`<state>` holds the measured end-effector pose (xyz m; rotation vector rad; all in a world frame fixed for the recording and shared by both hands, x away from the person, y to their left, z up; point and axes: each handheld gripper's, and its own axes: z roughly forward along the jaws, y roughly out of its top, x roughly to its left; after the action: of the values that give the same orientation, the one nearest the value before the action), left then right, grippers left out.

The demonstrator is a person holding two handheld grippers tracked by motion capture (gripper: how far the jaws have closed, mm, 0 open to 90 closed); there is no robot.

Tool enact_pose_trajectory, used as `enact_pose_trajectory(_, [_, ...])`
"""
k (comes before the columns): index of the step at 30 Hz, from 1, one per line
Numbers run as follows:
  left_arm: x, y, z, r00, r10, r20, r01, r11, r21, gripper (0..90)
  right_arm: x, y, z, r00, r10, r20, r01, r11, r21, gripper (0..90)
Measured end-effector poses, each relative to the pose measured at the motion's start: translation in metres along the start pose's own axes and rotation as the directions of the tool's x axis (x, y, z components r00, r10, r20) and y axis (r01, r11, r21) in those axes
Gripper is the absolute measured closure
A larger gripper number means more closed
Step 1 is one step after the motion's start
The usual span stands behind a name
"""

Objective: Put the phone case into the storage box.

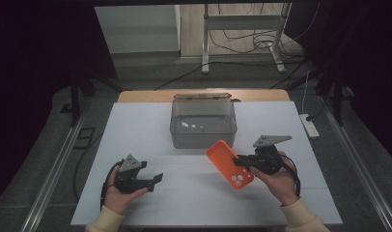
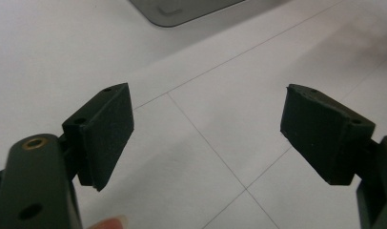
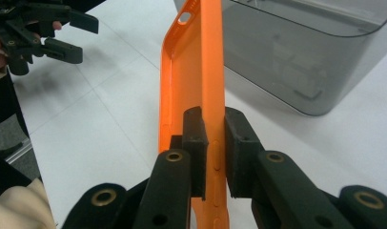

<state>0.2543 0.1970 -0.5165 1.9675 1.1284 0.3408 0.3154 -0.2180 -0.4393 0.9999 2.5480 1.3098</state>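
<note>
A: How many things are on the white table point(image 1: 136, 125)?

B: One orange silicone phone case point(image 1: 230, 164), one translucent grey plastic bin point(image 1: 203, 123), two black grippers.

A: Where's the case?

B: Lifted just before the bin, its side edge clamped by the right gripper point(image 1: 243, 162). Its long axis runs diagonally, camera-hole end toward the person.

A: The left gripper point(image 1: 157, 179)?

B: Jaws spread, holding nothing.

Orange soft plastic phone case point(image 1: 230, 164), camera cutouts at near end, hollow side facing up-left, lifted off counter, tilted, one long edge pinched, just before grey bin.
</note>
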Motion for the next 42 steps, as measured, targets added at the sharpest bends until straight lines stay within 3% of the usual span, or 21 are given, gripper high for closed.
enact_pose_trajectory(13, [0.001,-0.001,0.001,1.0,0.006,-0.004,-0.006,1.0,0.0,17.9,0.001,0.002,-0.002,0.9978,0.023,0.063,-0.024,1.0,0.011,80.4])
enact_pose_trajectory(23, [0.0,-0.001,0.002,0.9999,0.013,-0.005,-0.013,0.9999,-0.001,17.2,0.003,0.005,-0.006,0.9956,0.05,0.079,-0.051,0.999,0.003,80.5])
enact_pose_trajectory(35, [0.001,-0.001,0.003,0.9997,0.024,-0.003,-0.024,0.9997,-0.001,17.3,0.01,0.023,-0.014,0.9867,0.076,0.144,-0.074,0.997,-0.022,80.5])
enact_pose_trajectory(42, [0.004,-0.001,0.004,0.9998,0.019,0.001,-0.019,0.9998,-0.005,17.2,0.006,0.028,-0.019,0.9786,0.099,0.181,-0.094,0.995,-0.034,80.5])
